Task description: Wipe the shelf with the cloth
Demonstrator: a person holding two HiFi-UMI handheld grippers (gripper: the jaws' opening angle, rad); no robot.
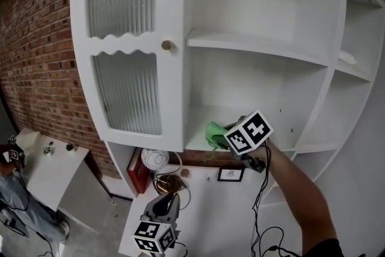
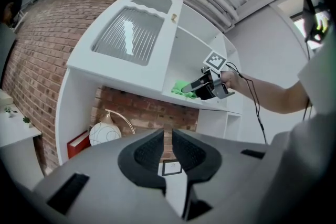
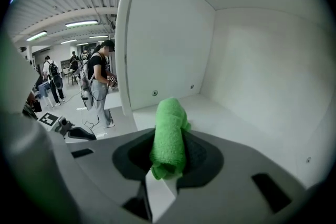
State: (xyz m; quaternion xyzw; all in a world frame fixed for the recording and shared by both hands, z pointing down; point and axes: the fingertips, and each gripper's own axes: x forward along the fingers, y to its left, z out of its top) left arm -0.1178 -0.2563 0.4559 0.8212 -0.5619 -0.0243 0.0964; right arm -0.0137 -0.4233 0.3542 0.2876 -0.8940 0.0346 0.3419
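A rolled green cloth (image 3: 170,118) sticks out from between the jaws of my right gripper (image 3: 168,152), which is shut on it. The gripper holds it just above the front of the white shelf (image 3: 226,120); whether the cloth touches the board I cannot tell. In the head view the right gripper (image 1: 231,136) reaches into the lower open compartment, the cloth (image 1: 215,133) at the shelf's (image 1: 195,142) front left. My left gripper (image 1: 167,203) hangs low, below the cabinet, away from the shelf. Its jaws (image 2: 168,147) stand shut with nothing between them.
A ribbed-glass door (image 1: 129,45) with a knob (image 1: 166,45) stands left of the compartment. Another shelf (image 1: 258,45) lies above. Below are a red book (image 1: 137,171), a round white lamp (image 1: 154,159) and a small framed picture (image 1: 230,174). People (image 3: 97,81) stand in the background.
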